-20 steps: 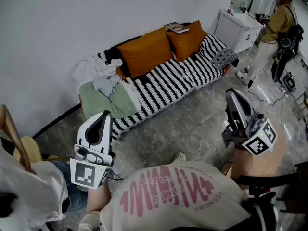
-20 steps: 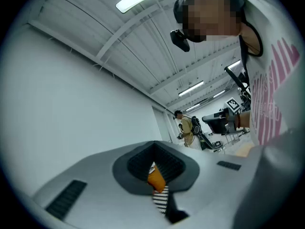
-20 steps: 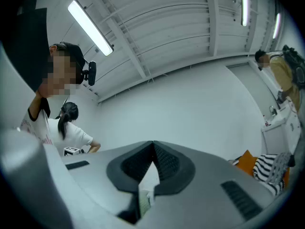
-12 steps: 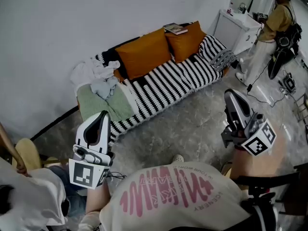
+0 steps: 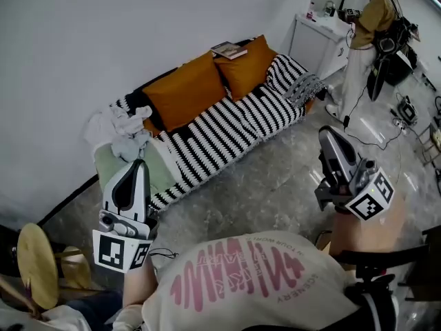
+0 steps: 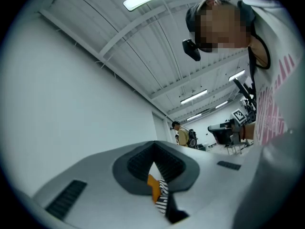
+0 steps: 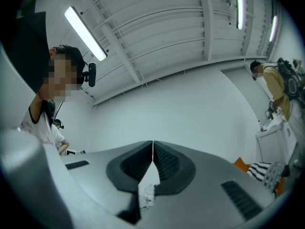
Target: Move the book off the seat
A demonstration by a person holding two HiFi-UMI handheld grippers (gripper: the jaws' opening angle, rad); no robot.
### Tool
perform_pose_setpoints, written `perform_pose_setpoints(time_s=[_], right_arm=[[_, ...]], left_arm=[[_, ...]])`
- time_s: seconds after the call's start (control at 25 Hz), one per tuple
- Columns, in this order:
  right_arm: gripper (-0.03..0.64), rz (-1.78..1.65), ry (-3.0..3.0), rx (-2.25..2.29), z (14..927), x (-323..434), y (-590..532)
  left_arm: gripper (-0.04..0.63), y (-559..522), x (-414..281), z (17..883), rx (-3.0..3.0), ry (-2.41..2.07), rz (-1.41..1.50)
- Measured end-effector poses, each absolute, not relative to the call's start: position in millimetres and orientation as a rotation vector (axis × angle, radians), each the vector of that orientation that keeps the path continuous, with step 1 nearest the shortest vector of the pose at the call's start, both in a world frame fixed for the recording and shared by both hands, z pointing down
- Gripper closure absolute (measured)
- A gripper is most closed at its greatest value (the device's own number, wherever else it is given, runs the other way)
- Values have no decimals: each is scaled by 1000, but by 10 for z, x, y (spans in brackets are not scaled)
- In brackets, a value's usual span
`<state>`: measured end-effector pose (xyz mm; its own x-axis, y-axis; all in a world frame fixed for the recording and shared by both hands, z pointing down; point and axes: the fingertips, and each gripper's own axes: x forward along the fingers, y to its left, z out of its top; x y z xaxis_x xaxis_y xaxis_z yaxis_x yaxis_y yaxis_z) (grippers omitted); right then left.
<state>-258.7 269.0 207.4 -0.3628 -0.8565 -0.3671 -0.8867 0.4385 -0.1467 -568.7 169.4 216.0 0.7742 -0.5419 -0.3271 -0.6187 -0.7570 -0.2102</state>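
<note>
Book (image 5: 229,49) still atop orange cushion (image 5: 248,69), scene shifted left

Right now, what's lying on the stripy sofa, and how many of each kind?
Orange cushions: 2
Book: 1
Heap of pale clothes: 1
Green blanket: 1
Grey patterned throw: 1
Total: 6

The person wears a cream T-shirt (image 5: 241,281) with pink lettering. The pale grey, dark-padded left gripper (image 5: 138,165) and right gripper (image 5: 326,135) bear black-and-white marker cubes (image 5: 371,200).
</note>
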Motion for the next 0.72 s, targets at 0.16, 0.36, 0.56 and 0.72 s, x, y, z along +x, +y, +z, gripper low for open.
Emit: perform_pose_setpoints(time_s=[0.16,0.36,0.56,0.72], right_arm=[[603,97,2274,-1494,2072,-2223,2728],[603,67,2274,-1487,2254,-1945,2720],[603,3,2248,-1539,2534,-1794,2710],[603,-14,2204,-1605,2635,-1670,2753]], left_arm=[[589,1724,-5335,2064,-2700,782,482],[589,1595,-4963,2160,-2698,804,465],[588,1404,-4760,2127,-2789,843,477],[588,1208,-4637,2006,-2831,879,591]])
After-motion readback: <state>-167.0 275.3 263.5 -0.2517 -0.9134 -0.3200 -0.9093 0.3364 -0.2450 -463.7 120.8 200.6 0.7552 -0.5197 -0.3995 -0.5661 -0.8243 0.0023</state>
